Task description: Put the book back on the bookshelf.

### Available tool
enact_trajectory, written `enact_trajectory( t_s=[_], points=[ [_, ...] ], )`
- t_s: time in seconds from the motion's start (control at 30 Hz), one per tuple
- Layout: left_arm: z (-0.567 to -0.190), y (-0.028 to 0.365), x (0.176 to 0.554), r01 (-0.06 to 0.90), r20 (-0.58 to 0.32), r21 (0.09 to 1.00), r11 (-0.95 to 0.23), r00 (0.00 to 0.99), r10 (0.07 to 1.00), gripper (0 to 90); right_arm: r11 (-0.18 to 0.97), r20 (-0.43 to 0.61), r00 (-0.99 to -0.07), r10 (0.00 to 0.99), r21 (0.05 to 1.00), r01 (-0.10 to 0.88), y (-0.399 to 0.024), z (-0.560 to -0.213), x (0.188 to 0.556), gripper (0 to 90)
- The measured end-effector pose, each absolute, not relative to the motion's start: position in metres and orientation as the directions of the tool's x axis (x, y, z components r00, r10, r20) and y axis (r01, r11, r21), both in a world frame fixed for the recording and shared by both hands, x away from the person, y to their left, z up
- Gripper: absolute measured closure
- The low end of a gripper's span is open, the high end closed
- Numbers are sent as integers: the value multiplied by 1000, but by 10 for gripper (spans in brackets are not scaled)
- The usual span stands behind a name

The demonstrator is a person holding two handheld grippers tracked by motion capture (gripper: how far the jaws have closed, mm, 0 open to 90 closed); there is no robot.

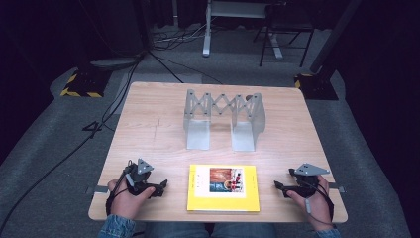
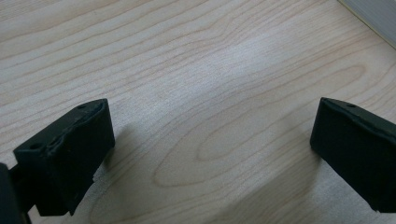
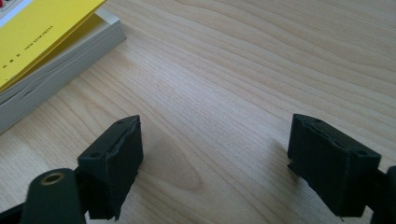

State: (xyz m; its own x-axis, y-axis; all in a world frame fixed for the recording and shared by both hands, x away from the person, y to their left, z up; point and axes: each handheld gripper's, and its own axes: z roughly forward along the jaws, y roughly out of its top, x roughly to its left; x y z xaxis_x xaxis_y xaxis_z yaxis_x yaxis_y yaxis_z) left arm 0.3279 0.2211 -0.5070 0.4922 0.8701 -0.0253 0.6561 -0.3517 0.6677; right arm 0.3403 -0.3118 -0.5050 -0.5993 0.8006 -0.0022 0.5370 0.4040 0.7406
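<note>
From the high view, a wooden table [image 1: 148,129] carries a yellow book [image 1: 223,188] lying flat near the person's edge, midway between the two hands. Behind it, toward the far side, stands a grey metal expanding rack [image 1: 224,118] with two upright end plates and a scissor lattice between them. The left gripper [image 1: 159,187] rests on the table well to the left of the book, held in the person's left hand [image 1: 126,198], its tips pointing toward the book. The right gripper [image 1: 280,186] lies to the right of the book, near it but apart, in the right hand [image 1: 314,201], also pointing inward.

In the left gripper view, the two black jaws stand wide apart over bare wood grain with nothing between them. A pale edge of the book [image 2: 373,16] shows in the top right corner.

In the right gripper view, the jaws are likewise spread wide and grip nothing; only the table shows between them. The yellow book [image 3: 42,46] lies at the upper left, its cover lifted slightly above the pale page block, just beyond the nearer jaw and not touching it.
</note>
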Motion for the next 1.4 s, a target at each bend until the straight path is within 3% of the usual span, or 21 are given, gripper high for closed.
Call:
enact_trajectory(
  t_s=[0.43, 0.53, 0.57, 0.63, 0.77, 0.9, 1.13, 1.4],
  points=[
    [-507, 217, 327, 646, -29, 667, -371, 520, 854, 17, 407, -3, -607, 794, 745, 529, -312, -505, 339, 235],
    [-501, 218, 323, 649, -44, 670, -360, 519, 854, 179, 412, 9, -621, 784, 740, 531, -309, -502, 336, 265],
    [-498, 218, 322, 665, -86, 669, -334, 515, 853, 223, 406, 19, -623, 782, 742, 533, -308, -501, 335, 270],
    [-496, 217, 320, 667, -122, 679, -306, 514, 849, 219, 390, 41, -631, 775, 754, 528, -304, -496, 333, 283],
    [-494, 211, 315, 660, -90, 672, -336, 523, 848, 232, 382, 67, -670, 740, 777, 500, -290, -484, 327, 297],
    [-495, 206, 312, 654, -84, 671, -350, 535, 840, 236, 400, 76, -715, 695, 785, 473, -268, -475, 324, 275],
    [-495, 202, 310, 653, -67, 660, -371, 543, 837, 241, 438, 105, -742, 662, 749, 496, -232, -480, 332, 157],
    [-483, 183, 304, 618, -99, 703, -352, 576, 812, 264, 428, 152, -729, 667, 724, 542, -216, -495, 340, 155]
  ],
)
